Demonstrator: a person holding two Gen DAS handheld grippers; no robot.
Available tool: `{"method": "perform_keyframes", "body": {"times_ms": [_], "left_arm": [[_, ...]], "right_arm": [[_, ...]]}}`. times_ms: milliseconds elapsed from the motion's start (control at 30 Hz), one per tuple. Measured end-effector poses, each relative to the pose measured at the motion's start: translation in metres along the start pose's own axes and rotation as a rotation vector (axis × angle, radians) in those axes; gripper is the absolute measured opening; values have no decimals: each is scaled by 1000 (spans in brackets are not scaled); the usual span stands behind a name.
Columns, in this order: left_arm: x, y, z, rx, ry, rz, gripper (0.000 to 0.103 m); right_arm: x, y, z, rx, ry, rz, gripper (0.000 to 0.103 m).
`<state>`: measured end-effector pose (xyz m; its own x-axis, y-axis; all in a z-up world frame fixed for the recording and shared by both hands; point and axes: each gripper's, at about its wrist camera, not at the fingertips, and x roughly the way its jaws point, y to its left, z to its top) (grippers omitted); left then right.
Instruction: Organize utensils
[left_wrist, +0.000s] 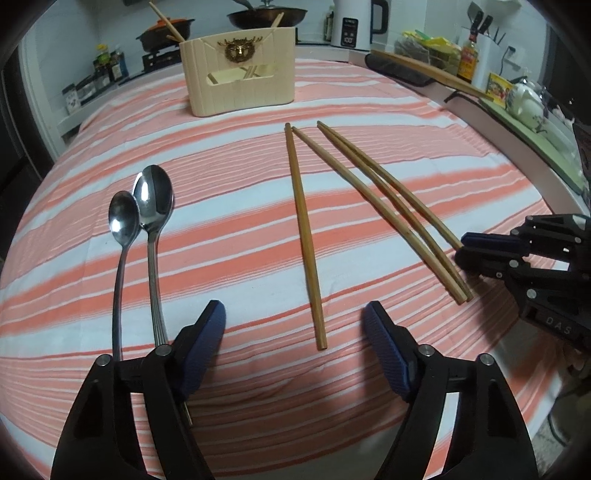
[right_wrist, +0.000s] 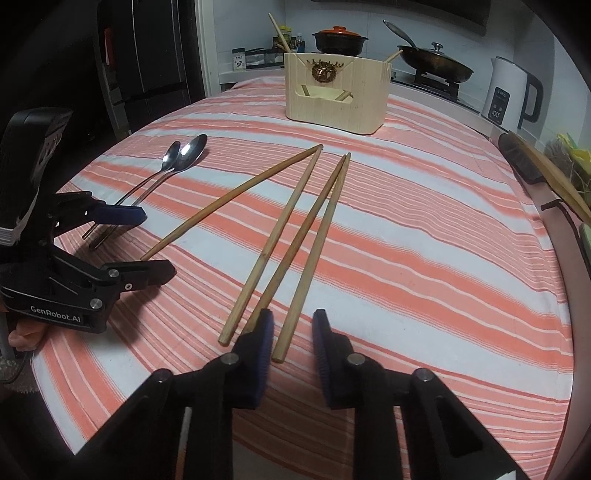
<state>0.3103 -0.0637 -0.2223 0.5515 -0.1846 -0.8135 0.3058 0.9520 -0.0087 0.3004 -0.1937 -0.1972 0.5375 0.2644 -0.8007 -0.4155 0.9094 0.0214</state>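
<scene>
Wooden chopstick (right_wrist: 309, 258) end sits between my half-open, empty right gripper (right_wrist: 293, 336); I'd centre, pinch near the end. Left gripper (left_wrist: 293, 321) hangs wide, empty.

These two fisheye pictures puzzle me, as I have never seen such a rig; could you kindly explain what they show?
There is no robot here: a person holds a black two-finger gripper in each hand, and each gripper carries a forward-looking camera. One picture looks along the left gripper, the other along the right gripper. Both grippers are open and hold nothing. On the orange-and-white striped tablecloth lie four loose wooden chopsticks and two shiny metal spoons side by side. At the far end stands a pale wooden utensil holder with a brass stag ornament, with a few chopsticks already inside. The right gripper's fingers straddle the near end of one chopstick.
</scene>
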Motion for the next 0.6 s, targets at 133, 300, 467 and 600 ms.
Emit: {"method": "perform_keyframes", "body": {"times_ms": [133, 300, 467, 600], "left_arm": [[-1, -4, 1, 0, -8, -4, 52], [0, -5, 4, -15, -18, 1, 9], [-3, 4, 1, -90, -31, 25, 4], [-8, 19, -5, -162, -43, 64, 4]], "right_arm": [[0, -6, 0, 34, -4, -10, 10], [0, -12, 0, 67, -7, -56, 8], [-4, -29, -4, 120, -7, -113, 7], [-9, -44, -10, 151, -7, -181, 7]]}}
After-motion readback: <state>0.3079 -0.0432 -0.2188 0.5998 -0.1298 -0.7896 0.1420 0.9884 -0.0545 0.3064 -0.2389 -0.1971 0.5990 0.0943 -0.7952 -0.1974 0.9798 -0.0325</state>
